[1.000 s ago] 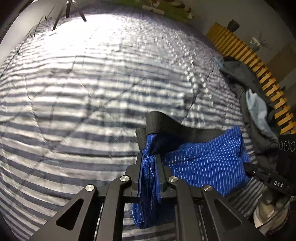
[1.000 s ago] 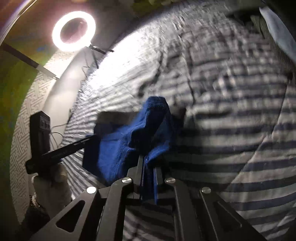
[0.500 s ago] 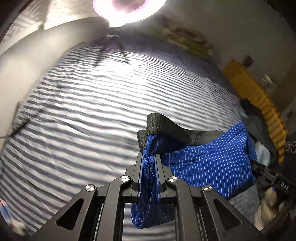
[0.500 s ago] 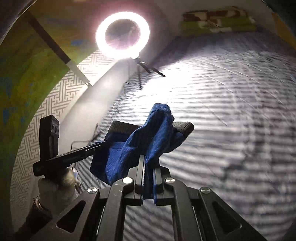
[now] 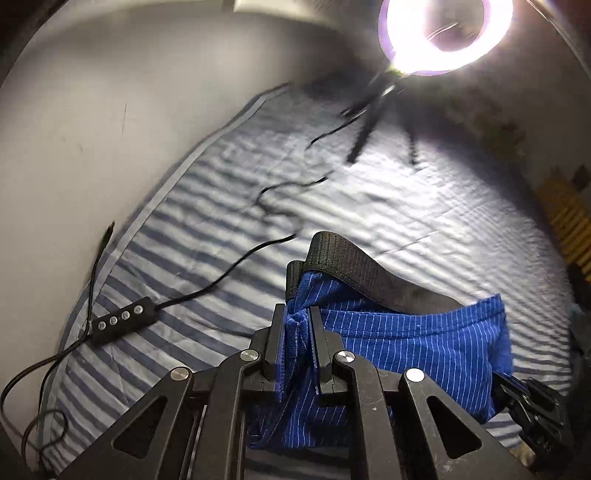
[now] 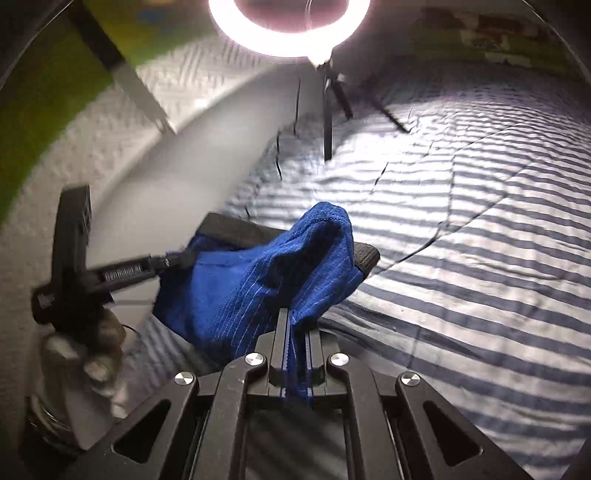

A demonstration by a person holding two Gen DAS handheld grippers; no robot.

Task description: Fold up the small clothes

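Observation:
Blue pinstriped underpants [image 5: 417,347] with a black elastic waistband [image 5: 354,266] hang in the air over a striped quilt [image 5: 229,236]. My left gripper [image 5: 296,314] is shut on one bunched side of them. My right gripper [image 6: 295,317] is shut on the other side of the blue underpants [image 6: 258,280], which drape over its fingers. In the right wrist view the left gripper [image 6: 177,260] appears at the far end of the cloth, held by a gloved hand [image 6: 77,354]. The right gripper's body shows at the lower right of the left wrist view.
A lit ring light [image 5: 447,33] on a small tripod [image 5: 373,114] stands on the quilt by the wall. Its black cable [image 5: 258,251] with a button remote [image 5: 122,321] runs along the bed's left edge. A grey wall [image 5: 110,110] borders the bed. Yellow slats [image 5: 569,221] lie at far right.
Both grippers have tilted up and swung toward the wall with the underpants still held. The ring light, cable and remote have come into view; the dark clothes pile has left it.

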